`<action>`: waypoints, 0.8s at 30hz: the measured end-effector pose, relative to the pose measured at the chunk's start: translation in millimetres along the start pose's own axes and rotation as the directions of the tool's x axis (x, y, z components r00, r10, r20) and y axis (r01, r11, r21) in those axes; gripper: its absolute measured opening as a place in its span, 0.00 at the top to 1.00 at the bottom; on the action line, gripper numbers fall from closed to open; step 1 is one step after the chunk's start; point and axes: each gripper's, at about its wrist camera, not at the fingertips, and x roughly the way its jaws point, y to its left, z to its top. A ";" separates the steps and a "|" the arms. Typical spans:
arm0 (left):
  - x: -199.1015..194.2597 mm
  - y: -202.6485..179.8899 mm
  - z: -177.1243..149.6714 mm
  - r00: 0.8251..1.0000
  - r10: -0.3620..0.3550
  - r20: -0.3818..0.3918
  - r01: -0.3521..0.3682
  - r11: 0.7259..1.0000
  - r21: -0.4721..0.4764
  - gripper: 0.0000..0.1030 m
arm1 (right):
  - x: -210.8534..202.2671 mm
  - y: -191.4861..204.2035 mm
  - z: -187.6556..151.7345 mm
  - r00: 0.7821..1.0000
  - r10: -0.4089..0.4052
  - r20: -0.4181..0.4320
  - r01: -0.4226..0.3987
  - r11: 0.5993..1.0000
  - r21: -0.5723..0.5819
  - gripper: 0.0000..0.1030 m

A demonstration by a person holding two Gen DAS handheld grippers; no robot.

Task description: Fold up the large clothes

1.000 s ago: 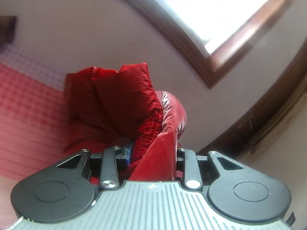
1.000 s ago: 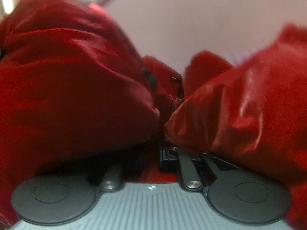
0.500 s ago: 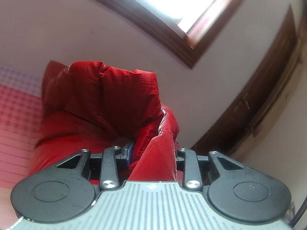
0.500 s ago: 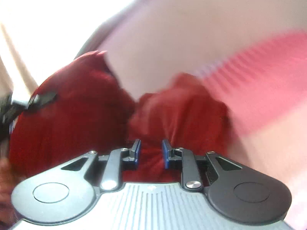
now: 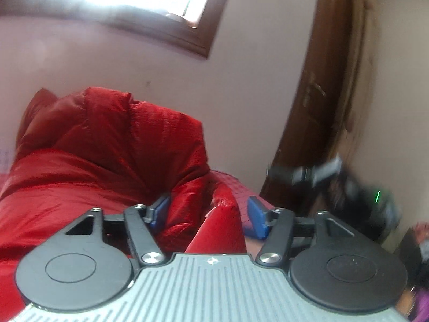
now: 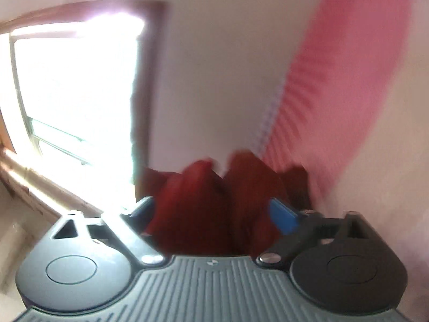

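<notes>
A red puffer jacket [image 5: 107,155] lies heaped on the pink bedspread [image 5: 242,187]. My left gripper [image 5: 206,213] is open, its blue pads wide apart; a fold of the jacket lies loose between them. In the blurred right wrist view the jacket [image 6: 214,209] sits just in front of my right gripper [image 6: 214,212], which is open with cloth between the spread pads. The other gripper shows as a blurred dark shape [image 5: 348,185] at the right of the left wrist view.
A bright window with a brown frame [image 5: 150,26] is on the wall behind the bed. A brown wooden door [image 5: 321,102] stands at the right. The pink bedspread [image 6: 335,80] fills the right of the right wrist view.
Both grippers were shut on the jacket and have opened. The left one let go in the last half second. Both views have swung; the right one has pulled back from the jacket.
</notes>
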 end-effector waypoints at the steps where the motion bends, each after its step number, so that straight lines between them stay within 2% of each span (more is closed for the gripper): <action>1: 2.3 -5.3 -3.4 1.000 -0.003 0.001 0.003 1.000 0.014 0.34 | 0.1 11.8 6.3 1.000 -0.001 -0.017 0.000 0.999 -0.033 0.07; 3: 6.1 -15.1 -9.6 1.000 -0.020 0.004 0.020 0.998 0.058 0.28 | 7.6 35.8 18.5 0.997 -0.033 -0.064 0.026 0.993 -0.115 0.07; 4: 7.8 -21.2 -13.8 1.000 -0.019 0.006 0.019 0.995 0.093 0.28 | 14.1 48.6 20.9 0.992 -0.077 -0.097 0.060 0.985 -0.162 0.07; 7: 11.1 -33.3 -24.3 1.000 -0.017 0.003 0.017 0.986 0.166 0.22 | 41.3 79.5 21.6 0.965 -0.197 -0.175 0.134 0.938 -0.319 0.08; 8: 10.6 -34.7 -26.4 1.000 -0.024 0.006 0.023 0.984 0.175 0.19 | 48.8 89.4 17.1 0.950 -0.245 -0.195 0.156 0.910 -0.385 0.13; 9: 7.2 -35.6 -27.8 1.000 -0.028 0.010 0.025 0.983 0.184 0.19 | 59.1 98.6 15.4 0.932 -0.298 -0.205 0.177 0.870 -0.460 0.24; 10: 3.4 -35.7 -26.7 0.999 -0.034 0.008 0.032 0.982 0.187 0.19 | 69.2 107.8 9.7 0.905 -0.377 -0.197 0.210 0.800 -0.562 0.54; 11: -3.9 -35.4 -25.3 0.999 -0.033 0.007 0.031 0.983 0.179 0.17 | 74.0 114.0 3.0 0.878 -0.445 -0.178 0.243 0.734 -0.635 0.55; 13: -28.0 -31.7 -22.0 0.999 -0.041 0.025 0.037 0.992 0.124 0.12 | 70.4 119.6 -1.9 0.867 -0.466 -0.177 0.241 0.703 -0.669 0.59; 14: -41.0 -29.4 -21.2 0.998 -0.039 0.045 0.034 0.994 0.101 0.00 | 69.8 121.0 -3.5 0.865 -0.475 -0.159 0.245 0.678 -0.693 0.61; 15: -57.6 -26.6 -22.0 0.997 -0.017 0.075 0.012 0.997 0.077 0.01 | 66.3 121.0 -5.2 0.866 -0.479 -0.145 0.248 0.662 -0.708 0.62; 16: -71.9 -24.3 -24.4 0.995 0.016 0.100 -0.023 0.998 0.065 0.00 | 64.4 119.2 -4.5 0.870 -0.473 -0.140 0.251 0.668 -0.701 0.64; 18: -82.0 -21.1 -28.7 0.996 0.049 0.079 -0.056 0.995 0.088 0.01 | 53.2 113.4 -1.2 0.885 -0.446 -0.131 0.253 0.700 -0.668 0.65; 21: -76.8 -22.5 -37.2 1.000 -0.003 0.010 0.002 0.992 0.127 0.04 | 51.0 98.9 7.3 0.910 -0.394 -0.130 0.245 0.763 -0.597 0.65; 23: -67.9 -33.3 -43.7 1.000 0.005 0.008 -0.007 0.983 0.185 0.05 | 50.7 90.6 10.1 0.920 -0.367 -0.137 0.236 0.798 -0.554 0.65; 24: -62.9 -36.6 -46.2 1.000 0.007 0.013 -0.009 0.979 0.205 0.05 | 55.2 88.1 13.2 0.919 -0.370 -0.135 0.244 0.802 -0.545 0.65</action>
